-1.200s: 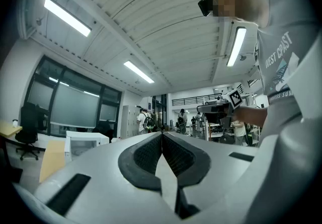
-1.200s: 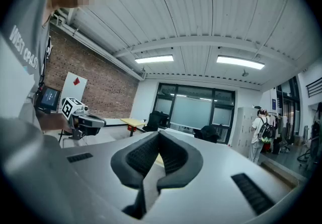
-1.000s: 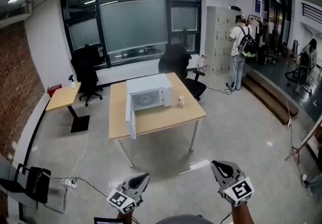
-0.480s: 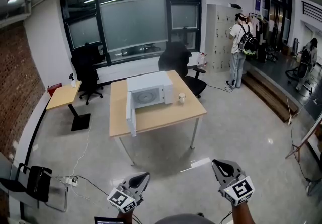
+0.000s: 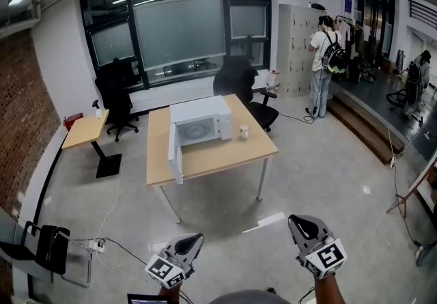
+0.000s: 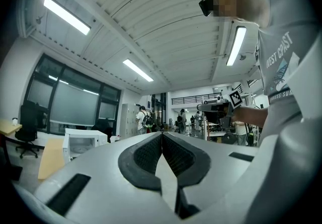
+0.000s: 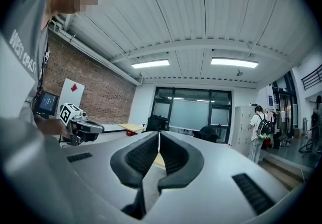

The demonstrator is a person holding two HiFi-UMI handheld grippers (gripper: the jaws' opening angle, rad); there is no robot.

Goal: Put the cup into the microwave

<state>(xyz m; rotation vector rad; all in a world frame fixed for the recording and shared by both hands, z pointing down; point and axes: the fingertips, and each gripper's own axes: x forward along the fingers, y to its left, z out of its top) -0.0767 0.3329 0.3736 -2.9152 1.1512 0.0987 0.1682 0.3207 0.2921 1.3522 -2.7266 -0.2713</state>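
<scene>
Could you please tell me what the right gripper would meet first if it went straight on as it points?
Probably the wooden table: its top shows past the shut jaws of the right gripper, with only floor before it.

Both of your grippers are held low in front of you, closed and empty.

Your left gripper sits at the lower left of the head view, its nose angled up and to the right, its marker cube nearest your body. Your right gripper sits at the lower right, well apart from the left, nose angled up and slightly left, with its own cube above your bare right forearm. In each gripper view the two dark ribbed pads meet at the tips with nothing caught between them. Both point roughly level, away from your body.
</scene>
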